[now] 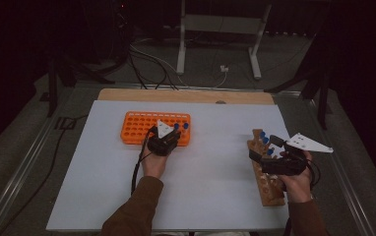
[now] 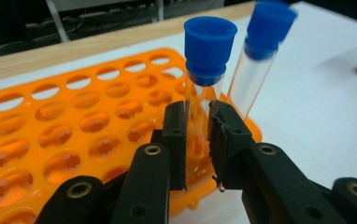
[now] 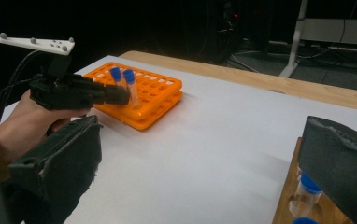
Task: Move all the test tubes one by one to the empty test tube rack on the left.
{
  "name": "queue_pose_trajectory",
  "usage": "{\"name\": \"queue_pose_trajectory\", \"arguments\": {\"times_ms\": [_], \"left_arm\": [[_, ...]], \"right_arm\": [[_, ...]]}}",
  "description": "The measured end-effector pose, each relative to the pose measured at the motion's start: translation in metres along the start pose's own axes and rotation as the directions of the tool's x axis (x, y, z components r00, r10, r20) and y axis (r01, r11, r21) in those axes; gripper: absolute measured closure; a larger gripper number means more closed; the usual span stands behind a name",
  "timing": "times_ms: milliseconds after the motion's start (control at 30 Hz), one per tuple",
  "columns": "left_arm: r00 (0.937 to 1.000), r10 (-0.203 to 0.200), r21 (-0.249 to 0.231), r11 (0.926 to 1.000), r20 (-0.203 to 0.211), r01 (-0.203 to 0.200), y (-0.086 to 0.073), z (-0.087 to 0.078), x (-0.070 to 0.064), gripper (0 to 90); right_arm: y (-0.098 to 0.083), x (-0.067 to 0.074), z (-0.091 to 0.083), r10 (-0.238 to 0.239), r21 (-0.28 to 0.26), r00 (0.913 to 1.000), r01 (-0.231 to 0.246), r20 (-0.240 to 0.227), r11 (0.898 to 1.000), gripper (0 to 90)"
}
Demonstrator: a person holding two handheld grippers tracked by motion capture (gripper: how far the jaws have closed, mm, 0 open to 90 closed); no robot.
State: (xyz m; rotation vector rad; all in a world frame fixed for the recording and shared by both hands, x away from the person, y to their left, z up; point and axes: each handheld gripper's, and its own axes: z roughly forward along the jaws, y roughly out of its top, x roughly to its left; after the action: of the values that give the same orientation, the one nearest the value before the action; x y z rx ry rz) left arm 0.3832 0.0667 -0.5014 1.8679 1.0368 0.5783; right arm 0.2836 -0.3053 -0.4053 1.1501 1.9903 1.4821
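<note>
Black jaws of the left gripper (image 2: 199, 135) are pressing from both sides on the clear barrel of a blue-capped test tube (image 2: 205, 70), closed down nearly all the way, with the glass pinched between the pads. That tube is standing upright at the near right corner of an orange rack (image 2: 64, 135), its lower end sitting in the rack; a second blue-capped tube (image 2: 260, 51) is leaning slightly just behind it. From the high view, two blue caps are showing on the orange rack (image 1: 141, 128), which is lying flat on a white sheet (image 1: 210, 167) covering the wooden table (image 1: 186, 96). One person's left hand (image 1: 154, 164) is gripping the left gripper (image 1: 172, 137) at that rack. Well apart, at the right edge of the sheet, the right gripper (image 1: 257, 147) is hovering over a wooden rack (image 1: 267, 189) where about three blue-capped tubes (image 1: 265, 140) are standing. In the right gripper view, its two jaws are standing wide apart with nothing between them, one capped tube (image 3: 310, 189) sitting in the wooden rack (image 3: 289, 200) below the right-hand jaw. Each gripper is carrying one grey three-cornered plate (image 1: 308, 143).
</note>
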Motion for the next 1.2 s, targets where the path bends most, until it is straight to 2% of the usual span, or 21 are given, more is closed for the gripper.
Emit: {"name": "queue_pose_trajectory", "arguments": {"times_ms": [133, 300, 400, 467, 567, 667, 900, 1033, 1100, 1200], "left_arm": [[0.9996, -0.026, 0.007, 0.9996, 0.015, 0.026, 0.000, -0.001, 0.001, 76.5], [0.9973, -0.048, 0.020, 0.9987, 0.055, 0.047, 0.001, -0.007, 0.003, 65.6], [0.9940, -0.073, 0.007, 0.9973, 0.082, 0.073, 0.003, -0.015, 0.005, 60.5], [0.9895, -0.090, -0.004, 0.9958, 0.113, 0.091, 0.004, -0.021, 0.007, 56.8], [0.9870, -0.085, -0.018, 0.9960, 0.137, 0.088, 0.004, -0.033, 0.007, 52.3], [0.9831, -0.094, -0.030, 0.9945, 0.157, 0.100, 0.004, -0.044, 0.008, 41.0], [0.9826, -0.110, -0.052, 0.9916, 0.150, 0.119, 0.001, -0.071, 0.016, 18.1], [0.9819, -0.117, -0.081, 0.9881, 0.149, 0.130, -0.002, -0.086, 0.016, 8.8], [0.9843, -0.110, -0.085, 0.9889, 0.139, 0.122, -0.004, -0.091, 0.013, 2.8], [0.9886, -0.090, -0.094, 0.9903, 0.120, 0.102, -0.004, -0.096, 0.011, 0.8]], "right_arm": [[0.000, -0.002, -0.002, -0.003, -0.001, 0.9999, 0.003, 0.010, 1.000, 0.0], [0.000, -0.005, -0.004, 0.002, -0.009, 0.9998, -0.002, 0.017, 1.000, 0.0], [-0.001, -0.008, -0.005, 0.007, -0.010, 0.9997, -0.007, 0.023, 1.000, 0.0], [-0.002, -0.009, -0.006, 0.006, -0.009, 0.9994, -0.006, 0.033, 1.000, 0.0], [-0.003, -0.012, -0.006, 0.010, -0.009, 0.9991, -0.010, 0.041, 1.000, 0.0], [-0.005, -0.014, -0.006, 0.008, -0.004, 0.9984, -0.007, 0.055, 1.000, 0.0], [-0.008, -0.019, -0.005, -0.006, 0.021, 0.9966, 0.004, 0.083, 1.000, 0.1], [-0.010, -0.021, -0.005, -0.010, 0.034, 0.9962, 0.007, 0.087, 0.999, 0.1], [-0.012, -0.022, -0.004, -0.013, 0.040, 0.9960, 0.010, 0.088, 0.999, 0.9], [-0.014, -0.024, -0.004, -0.010, 0.050, 0.9961, 0.006, 0.087, 0.999, 1.0]]}}
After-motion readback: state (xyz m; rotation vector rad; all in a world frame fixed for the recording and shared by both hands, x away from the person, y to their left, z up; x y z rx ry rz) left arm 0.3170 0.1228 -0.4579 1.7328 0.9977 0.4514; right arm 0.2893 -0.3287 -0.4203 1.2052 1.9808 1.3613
